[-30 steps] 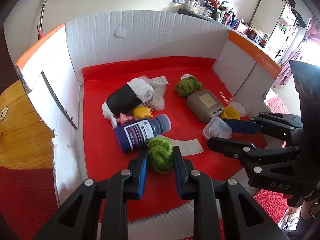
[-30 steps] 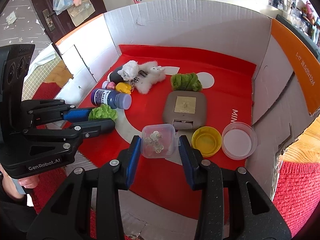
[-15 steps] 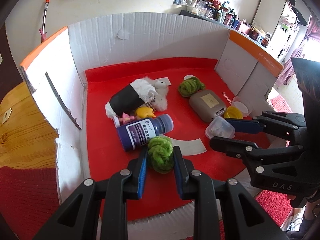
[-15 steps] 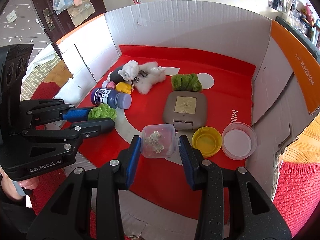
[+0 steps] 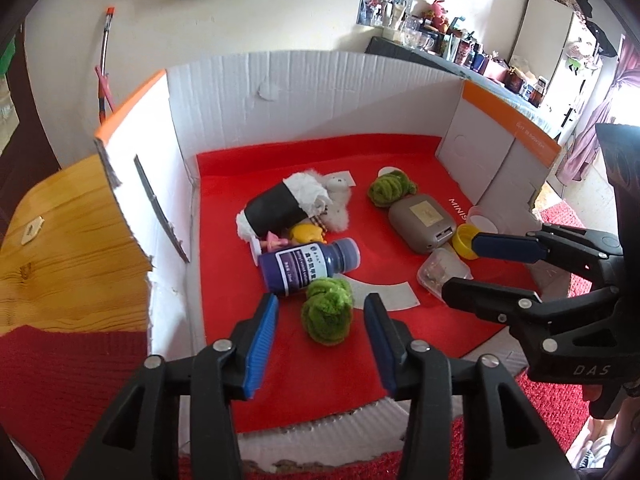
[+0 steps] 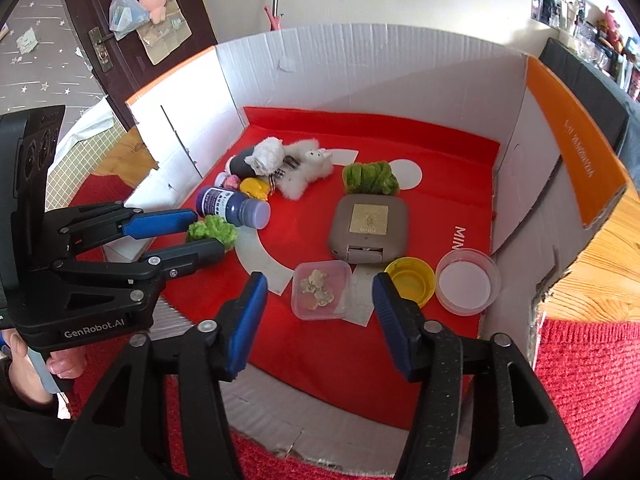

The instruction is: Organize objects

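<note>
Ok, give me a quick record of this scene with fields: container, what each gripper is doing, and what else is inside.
container: cardboard box with red liner
left gripper: jaws opening, green pompom between them, untouched
right gripper: jaws opening around clear lidded tub, pads off it
also inside: purple bottle, grey case, yellow cap, second green pompom, plush toys

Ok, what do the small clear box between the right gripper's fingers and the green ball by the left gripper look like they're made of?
The small clear box looks like thin, glossy, see-through plastic: its pale contents show through the lid. The green ball looks like fuzzy chenille or yarn, matte, with looped, tufted strands; the exact fibre is unclear.
</note>
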The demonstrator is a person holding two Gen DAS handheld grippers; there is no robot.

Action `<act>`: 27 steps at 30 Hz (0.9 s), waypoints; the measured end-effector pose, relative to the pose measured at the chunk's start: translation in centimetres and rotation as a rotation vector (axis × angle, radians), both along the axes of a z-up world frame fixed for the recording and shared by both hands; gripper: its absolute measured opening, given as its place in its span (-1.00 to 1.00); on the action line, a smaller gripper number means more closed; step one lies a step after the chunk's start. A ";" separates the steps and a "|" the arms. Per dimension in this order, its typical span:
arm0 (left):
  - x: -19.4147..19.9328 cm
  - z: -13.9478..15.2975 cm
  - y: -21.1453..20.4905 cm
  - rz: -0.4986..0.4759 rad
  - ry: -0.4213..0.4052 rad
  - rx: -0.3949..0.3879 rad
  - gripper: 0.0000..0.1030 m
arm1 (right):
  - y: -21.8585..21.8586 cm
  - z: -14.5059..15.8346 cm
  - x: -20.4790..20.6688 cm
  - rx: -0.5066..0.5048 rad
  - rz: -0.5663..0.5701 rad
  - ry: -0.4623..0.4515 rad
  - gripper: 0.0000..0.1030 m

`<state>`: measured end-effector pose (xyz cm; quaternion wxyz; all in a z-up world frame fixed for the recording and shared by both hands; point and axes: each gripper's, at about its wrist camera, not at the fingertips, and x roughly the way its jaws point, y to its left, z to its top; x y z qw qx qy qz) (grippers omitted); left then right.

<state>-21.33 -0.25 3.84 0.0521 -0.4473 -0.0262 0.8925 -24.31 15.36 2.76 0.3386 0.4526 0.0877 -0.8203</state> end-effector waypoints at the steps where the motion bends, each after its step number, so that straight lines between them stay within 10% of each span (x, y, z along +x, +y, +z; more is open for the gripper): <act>1: 0.1 0.1 0.1 0.002 0.008 -0.008 0.02 | 0.1 0.1 0.1 -0.002 -0.002 0.005 0.18; 27: 4.5 2.1 -0.7 0.143 0.157 -0.089 0.79 | 3.3 2.4 3.2 -0.091 -0.137 0.140 0.61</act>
